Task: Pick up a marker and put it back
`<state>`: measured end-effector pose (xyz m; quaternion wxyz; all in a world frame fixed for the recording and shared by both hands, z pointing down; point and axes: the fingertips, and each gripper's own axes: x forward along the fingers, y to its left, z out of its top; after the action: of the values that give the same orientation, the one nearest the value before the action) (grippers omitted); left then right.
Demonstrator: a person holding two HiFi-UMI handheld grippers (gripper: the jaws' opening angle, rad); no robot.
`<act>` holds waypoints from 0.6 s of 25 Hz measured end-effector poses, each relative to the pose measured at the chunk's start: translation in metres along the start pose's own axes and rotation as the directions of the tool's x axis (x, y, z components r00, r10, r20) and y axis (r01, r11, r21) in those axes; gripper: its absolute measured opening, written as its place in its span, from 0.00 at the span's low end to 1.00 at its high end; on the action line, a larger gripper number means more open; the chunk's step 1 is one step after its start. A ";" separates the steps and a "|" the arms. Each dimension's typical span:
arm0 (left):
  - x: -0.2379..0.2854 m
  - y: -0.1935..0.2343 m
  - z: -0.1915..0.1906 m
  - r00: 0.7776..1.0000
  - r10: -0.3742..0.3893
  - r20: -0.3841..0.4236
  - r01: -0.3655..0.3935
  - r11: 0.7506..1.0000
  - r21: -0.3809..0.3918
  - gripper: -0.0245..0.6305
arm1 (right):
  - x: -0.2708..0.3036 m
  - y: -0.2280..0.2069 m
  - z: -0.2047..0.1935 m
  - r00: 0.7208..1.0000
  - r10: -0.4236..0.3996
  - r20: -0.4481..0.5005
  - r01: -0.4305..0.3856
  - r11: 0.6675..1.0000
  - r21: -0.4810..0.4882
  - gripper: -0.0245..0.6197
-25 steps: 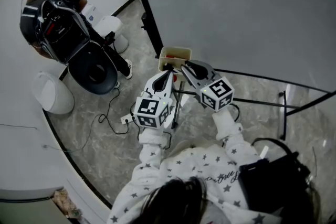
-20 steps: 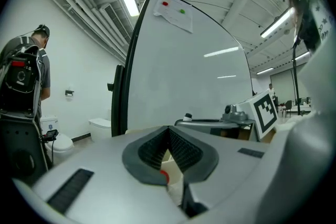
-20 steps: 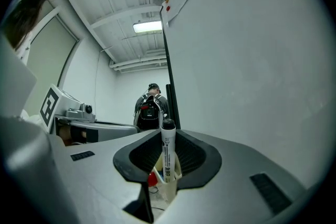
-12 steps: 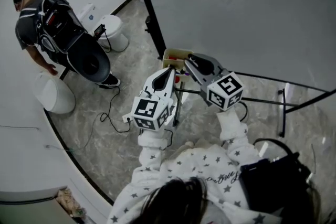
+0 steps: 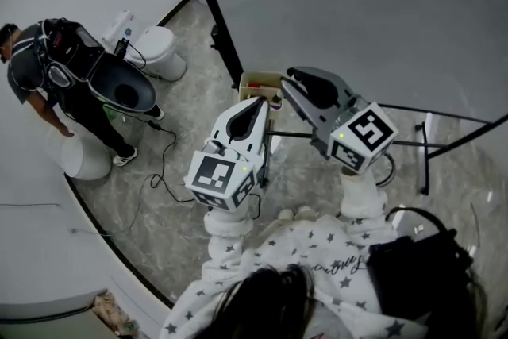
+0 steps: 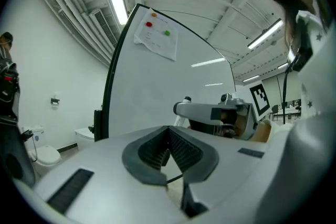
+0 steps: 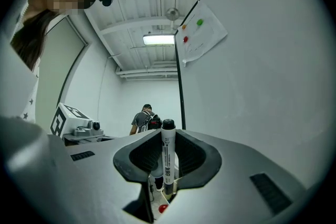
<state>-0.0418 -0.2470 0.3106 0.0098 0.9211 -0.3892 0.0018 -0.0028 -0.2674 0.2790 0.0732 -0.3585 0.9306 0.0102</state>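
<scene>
A white marker (image 7: 168, 162) was held upright, clamped in the right gripper (image 7: 167, 140) over the tray (image 5: 255, 78), apparently for its return; the left gripper (image 6: 169, 148), jaws together, was empty.

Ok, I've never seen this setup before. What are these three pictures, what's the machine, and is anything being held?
There is no robot. A person holds a two-jaw gripper in each hand, and the patterned cubes are part of the grippers. The head view comes from a camera on the person's head, looking down at both grippers, a whiteboard and a small tray beside its frame. The other two views come from cameras riding on each gripper, looking along its jaws. The right gripper is shut on a white marker with a black cap, held upright. The left gripper has its jaws together with nothing between them. Another person stands further off.
</scene>
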 end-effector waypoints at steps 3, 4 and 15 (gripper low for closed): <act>0.003 -0.001 -0.002 1.000 -0.006 0.005 0.006 1.000 -0.005 0.04 | -0.001 -0.001 -0.005 1.000 -0.004 -0.006 0.004 1.000 0.003 0.17; 0.004 0.000 -0.004 1.000 -0.004 0.002 0.004 1.000 -0.010 0.04 | -0.002 -0.001 -0.008 1.000 -0.004 -0.012 0.004 1.000 0.006 0.17; 0.003 0.006 -0.008 1.000 0.008 -0.013 -0.009 1.000 -0.019 0.04 | 0.002 -0.002 -0.009 1.000 0.010 -0.013 -0.010 1.000 0.007 0.17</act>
<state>-0.0441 -0.2536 0.3187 0.0210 0.9193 -0.3930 0.0040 -0.0043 -0.2705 0.2874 0.0683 -0.3537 0.9328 0.0053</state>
